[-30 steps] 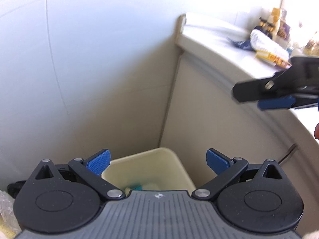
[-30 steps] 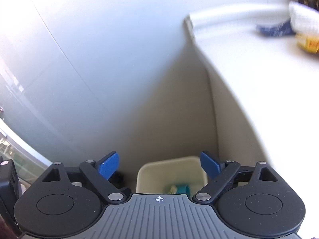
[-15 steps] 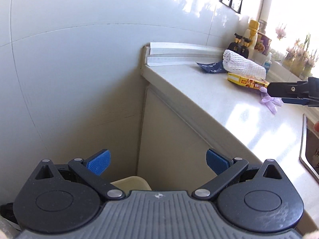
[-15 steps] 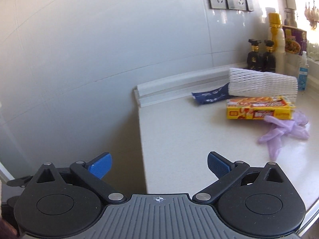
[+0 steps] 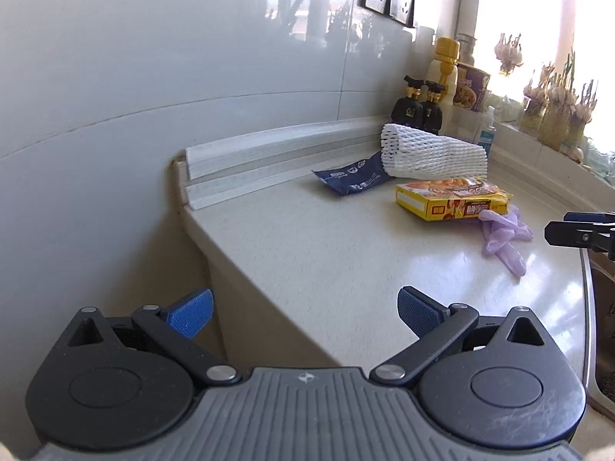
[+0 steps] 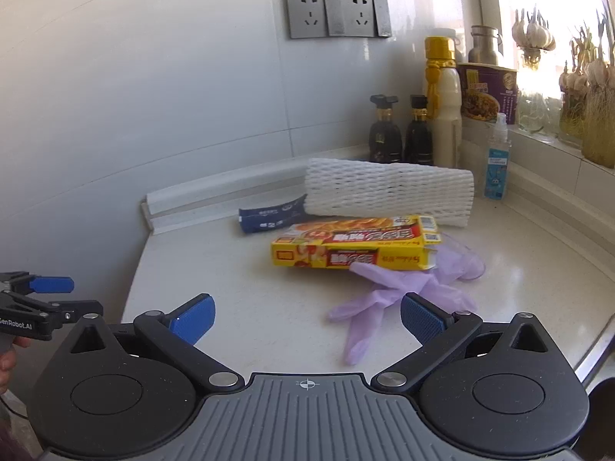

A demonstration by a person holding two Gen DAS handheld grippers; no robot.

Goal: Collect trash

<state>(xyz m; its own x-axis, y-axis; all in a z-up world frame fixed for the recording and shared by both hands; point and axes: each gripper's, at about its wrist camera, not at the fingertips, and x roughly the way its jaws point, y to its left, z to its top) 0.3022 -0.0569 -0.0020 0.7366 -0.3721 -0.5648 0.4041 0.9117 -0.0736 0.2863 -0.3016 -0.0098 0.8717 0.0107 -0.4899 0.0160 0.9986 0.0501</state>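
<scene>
The right wrist view is showing what the left wrist view is not: the front face of the grey double wall socket (image 6: 338,13) at 12 o'clock and the small clear spray bottle with a blue label (image 6: 497,161) at 2 o'clock, while the left wrist view alone is showing the steel rim of a sink (image 5: 588,307) at 3 o'clock and the beige cabinet front (image 5: 238,307) dropping below the edge of the desk. The pale speckled stone desk (image 6: 238,288) is running along a white tiled wall (image 6: 153,96) toward a bright window sill with garlic bulbs in jars (image 6: 584,88). The trash is lying together mid-desk: a white foam net sleeve (image 6: 388,196) at the back, a dark blue crumpled wrapper (image 6: 269,219) just to its 9 o'clock side, a flat yellow cardboard food box (image 6: 353,247) in front, and a lilac disposable glove (image 6: 392,296) touching the box's near edge. Two dark sauce bottles (image 6: 399,132) and a tall white bottle with a gold cap (image 6: 444,107) are standing behind. The right claw (image 6: 305,317) is hanging spread wide and empty above the desk, just short of the glove. The left claw (image 5: 303,309) is likewise gaping wide, gripping nothing, over the desk's near corner.
</scene>
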